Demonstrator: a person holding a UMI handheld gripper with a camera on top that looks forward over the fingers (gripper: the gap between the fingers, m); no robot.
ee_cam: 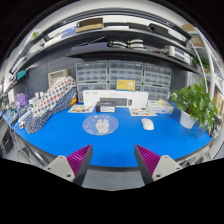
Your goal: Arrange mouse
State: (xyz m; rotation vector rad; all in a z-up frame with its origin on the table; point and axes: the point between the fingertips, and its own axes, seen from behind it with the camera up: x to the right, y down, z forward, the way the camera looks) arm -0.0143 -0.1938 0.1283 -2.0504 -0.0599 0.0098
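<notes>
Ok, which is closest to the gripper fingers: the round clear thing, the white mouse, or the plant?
1. Round clear dish, on the blue mat just ahead of the open gripper, slightly left.
2. White mouse, on the mat to the right; nearly tied with the dish.
3. Potted plant, beyond the mouse, far right.

The tongs [113, 160] stand open over the near edge of the worktop [60, 140]. Beyond them a round mat [100, 124] lies on the worktop, with the mouse [148, 124] just to its right. A plant [195, 103] stands further right. Shelves [125, 74] are behind.
</notes>
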